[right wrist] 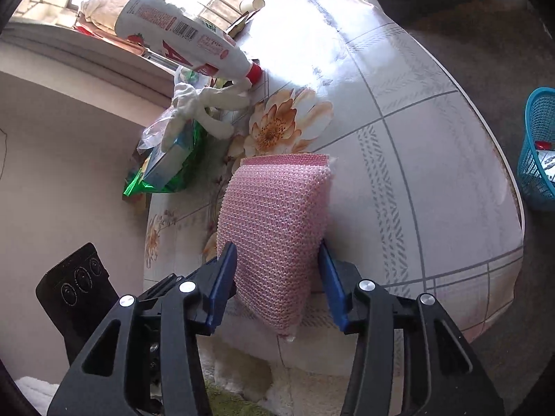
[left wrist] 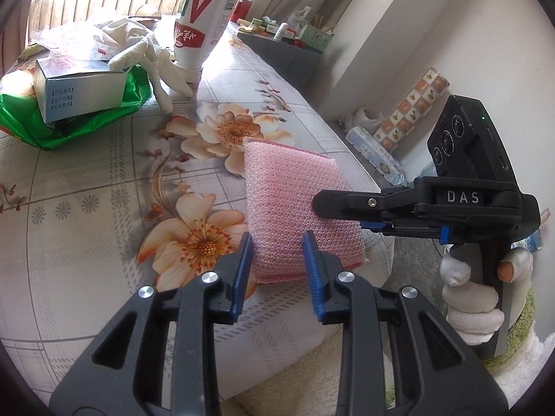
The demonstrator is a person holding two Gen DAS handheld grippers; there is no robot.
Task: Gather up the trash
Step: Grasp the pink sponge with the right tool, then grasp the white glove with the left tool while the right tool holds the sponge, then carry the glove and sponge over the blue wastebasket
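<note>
The pink sponge [right wrist: 277,232] sits pinched in the right tool [right wrist: 277,277] over the tabletop [right wrist: 433,180], left tool [left wrist: 277,263] spread around it, teal basket [right wrist: 537,152] holding some trash.

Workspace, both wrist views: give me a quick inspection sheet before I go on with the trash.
Surface: table under a floral cloth.
Job's things: pink sponge near the table edge; white bottle; white glove; box on a green wrapper.
Clutter: paper cup at the far end.
Grippers: right gripper has a pad at each side of the sponge, apparently gripping it; left gripper is open, its fingers astride the sponge's near corner.
Cables: nothing seen.
Surroundings: blue basket beyond the table edge, something already inside; a shelf of small items by the wall.
</note>
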